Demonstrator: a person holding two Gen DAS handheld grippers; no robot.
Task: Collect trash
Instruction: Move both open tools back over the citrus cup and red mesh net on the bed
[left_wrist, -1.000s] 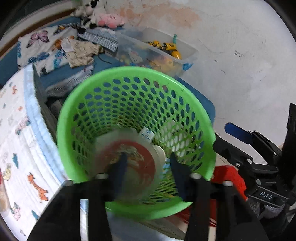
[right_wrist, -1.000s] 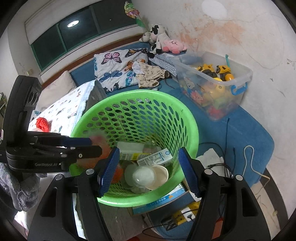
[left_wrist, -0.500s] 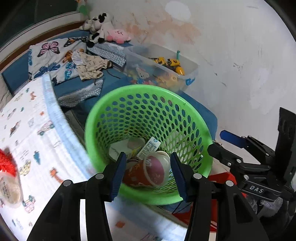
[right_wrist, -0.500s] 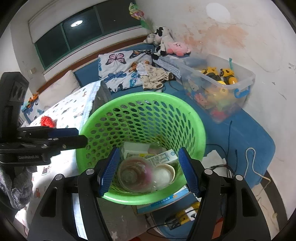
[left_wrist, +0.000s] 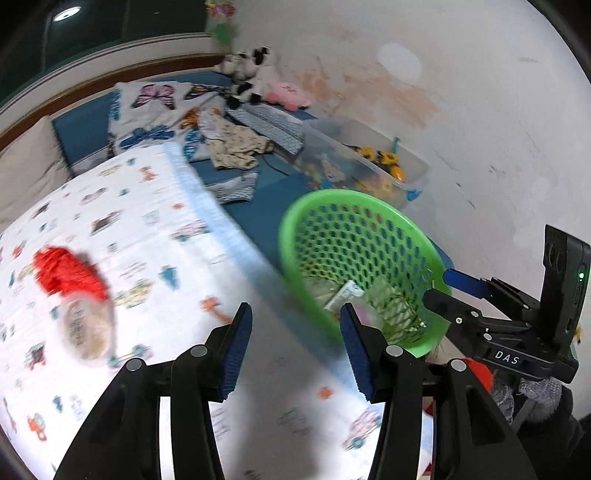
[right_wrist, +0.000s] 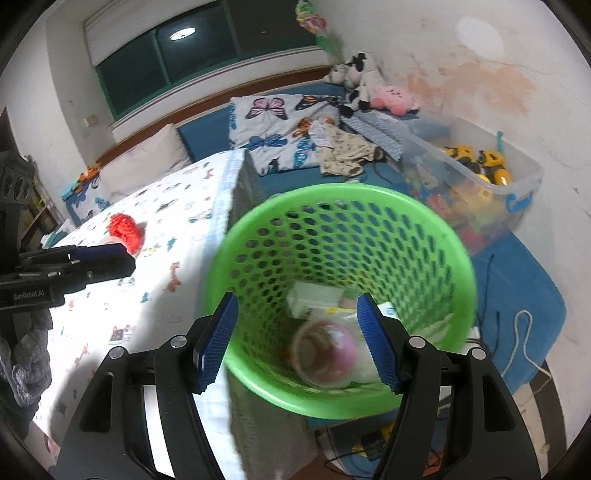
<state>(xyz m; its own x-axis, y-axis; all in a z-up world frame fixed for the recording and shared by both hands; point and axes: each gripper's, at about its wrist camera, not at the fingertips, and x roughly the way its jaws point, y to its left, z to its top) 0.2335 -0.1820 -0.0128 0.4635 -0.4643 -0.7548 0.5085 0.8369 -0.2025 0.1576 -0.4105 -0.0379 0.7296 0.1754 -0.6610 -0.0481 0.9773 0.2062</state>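
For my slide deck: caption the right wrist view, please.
Open right gripper above green basket holding cup and cartons, beside the patterned bed cover.

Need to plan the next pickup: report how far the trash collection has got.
Done: a pink-lined paper cup and cartons lie in the green mesh basket. In hand: nothing; left gripper and right gripper are open. Left: red-topped clear tub on the patterned sheet.

Left gripper (left_wrist: 293, 343) jaws apart, empty, over printed sheet (left_wrist: 155, 258); green basket (left_wrist: 369, 221) right; red item (left_wrist: 66, 273) left.
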